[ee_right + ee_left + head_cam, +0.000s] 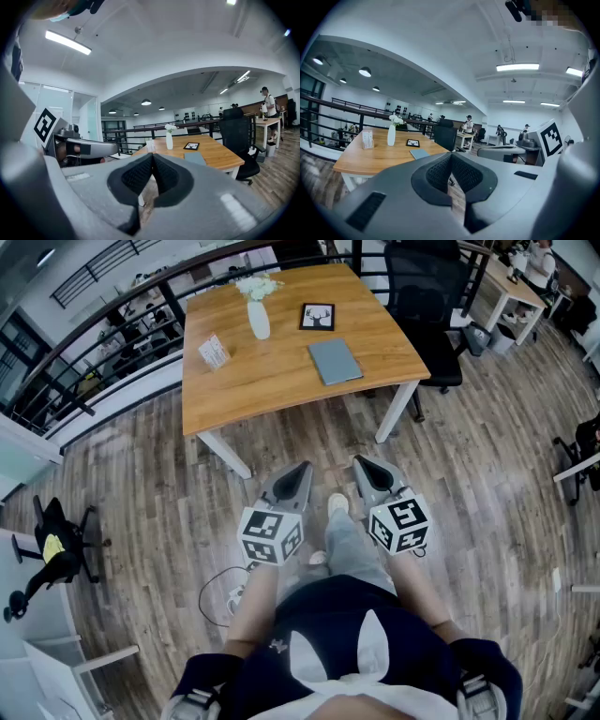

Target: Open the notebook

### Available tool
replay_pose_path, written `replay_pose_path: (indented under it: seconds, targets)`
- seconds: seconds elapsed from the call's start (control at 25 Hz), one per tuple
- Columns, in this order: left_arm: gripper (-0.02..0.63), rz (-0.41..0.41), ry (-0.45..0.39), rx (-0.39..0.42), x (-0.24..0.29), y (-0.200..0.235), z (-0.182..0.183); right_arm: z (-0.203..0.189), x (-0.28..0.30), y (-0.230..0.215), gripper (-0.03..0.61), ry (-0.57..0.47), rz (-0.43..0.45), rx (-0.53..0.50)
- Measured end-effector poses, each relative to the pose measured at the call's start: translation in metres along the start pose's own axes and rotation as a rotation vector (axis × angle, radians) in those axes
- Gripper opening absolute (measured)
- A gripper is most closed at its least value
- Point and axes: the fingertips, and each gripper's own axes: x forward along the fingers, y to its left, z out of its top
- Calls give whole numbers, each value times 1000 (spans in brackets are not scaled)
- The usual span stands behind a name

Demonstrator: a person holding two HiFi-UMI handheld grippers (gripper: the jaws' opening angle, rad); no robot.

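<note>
Wooden table (272, 385) bears a closed grey-blue notebook (335, 361); left gripper (304, 468) and right gripper (360, 463) jaws together, empty.

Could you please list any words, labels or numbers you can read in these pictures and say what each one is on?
No text can be read anywhere.
Card stand: print too small to read.
Picture frame: an image, no legible words.
Notebook: plain cover, no text visible.
Left gripper and right gripper: square black-and-white markers only, no letters.
</note>
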Motion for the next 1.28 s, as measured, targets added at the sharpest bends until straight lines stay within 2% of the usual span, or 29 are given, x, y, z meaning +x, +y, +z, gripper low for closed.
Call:
replay_pose_path:
  seconds: [0.28,0.76,1.28]
  targets:
    - [17,0,15,5,25,27,4,4,35,-14,-3,5,-5,-16]
    - [17,14,31,-2,113,96,33,23,129,-78,-2,27,13,-63]
    - [17,63,56,-24,192,162,57,38,226,-138,-1,81,53,-80]
